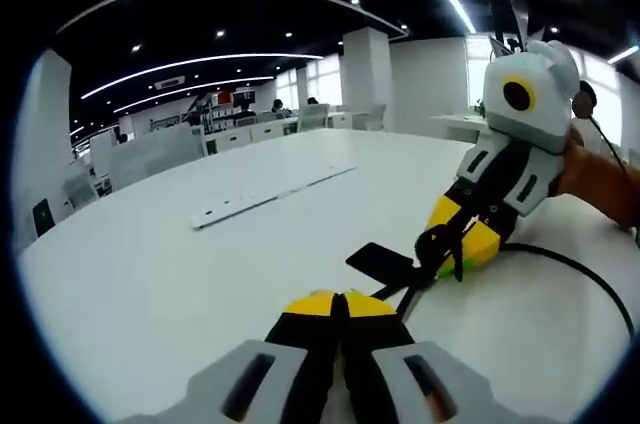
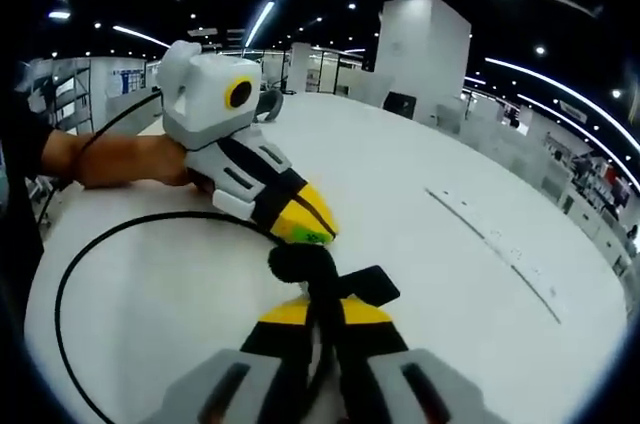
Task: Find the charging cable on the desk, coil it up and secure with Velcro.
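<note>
Two grips: we pinch the charging cable (image 2: 150, 234) between both hand-held grippers, left (image 1: 340, 306) and right (image 2: 322, 306).
Slack: loops off our left side across the worktop (image 2: 450, 284).

black cable (image 2: 90, 254), yellow-tipped tools — left (image 1: 343, 306), right (image 2: 322, 312) — white desk (image 1: 150, 274)

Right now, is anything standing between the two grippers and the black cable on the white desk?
Nothing visible does. The right gripper is already shut on the thin black charging cable, with its flat black Velcro strap beside. The left gripper meets the same bundle.
</note>
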The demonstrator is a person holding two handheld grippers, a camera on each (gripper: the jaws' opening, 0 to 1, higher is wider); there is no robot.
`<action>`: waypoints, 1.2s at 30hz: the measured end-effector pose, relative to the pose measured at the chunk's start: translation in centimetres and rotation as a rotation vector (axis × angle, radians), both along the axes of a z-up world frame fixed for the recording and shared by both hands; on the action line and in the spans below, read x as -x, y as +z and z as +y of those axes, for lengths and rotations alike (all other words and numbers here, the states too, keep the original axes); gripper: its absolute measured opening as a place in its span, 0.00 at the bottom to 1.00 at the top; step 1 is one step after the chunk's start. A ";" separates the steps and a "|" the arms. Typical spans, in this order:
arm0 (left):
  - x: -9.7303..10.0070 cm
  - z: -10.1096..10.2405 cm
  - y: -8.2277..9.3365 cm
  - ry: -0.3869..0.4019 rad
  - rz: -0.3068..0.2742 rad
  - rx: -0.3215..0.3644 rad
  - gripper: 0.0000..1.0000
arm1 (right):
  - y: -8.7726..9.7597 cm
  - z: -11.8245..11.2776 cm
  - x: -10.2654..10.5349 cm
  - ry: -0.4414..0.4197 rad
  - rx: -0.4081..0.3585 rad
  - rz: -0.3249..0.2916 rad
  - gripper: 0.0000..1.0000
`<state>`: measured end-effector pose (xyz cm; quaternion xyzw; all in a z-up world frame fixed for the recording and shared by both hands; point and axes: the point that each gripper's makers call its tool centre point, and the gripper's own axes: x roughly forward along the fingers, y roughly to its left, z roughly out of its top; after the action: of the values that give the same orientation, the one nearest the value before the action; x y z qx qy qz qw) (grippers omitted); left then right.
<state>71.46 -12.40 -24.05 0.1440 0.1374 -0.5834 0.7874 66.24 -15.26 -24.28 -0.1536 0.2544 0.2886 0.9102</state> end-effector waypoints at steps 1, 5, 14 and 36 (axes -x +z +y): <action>0.1 0.2 0.0 0.000 0.003 0.000 0.02 | 0.1 -0.1 0.1 -0.004 -0.005 -0.001 0.13; 0.1 0.6 0.1 0.011 0.006 -0.012 0.02 | 1.2 0.1 0.5 -0.032 -0.026 -0.033 0.16; 0.2 0.9 0.0 0.038 -0.001 0.000 0.02 | 3.3 1.5 0.1 -0.017 0.012 -0.113 0.15; 0.0 1.2 0.3 0.035 -0.009 0.014 0.02 | 4.0 -0.4 -2.3 -0.132 0.064 -0.177 0.02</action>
<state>71.46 -11.17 -23.75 0.1389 0.1321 -0.5698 0.7991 68.58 -15.65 -20.25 -0.1904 0.1915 0.2049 0.9408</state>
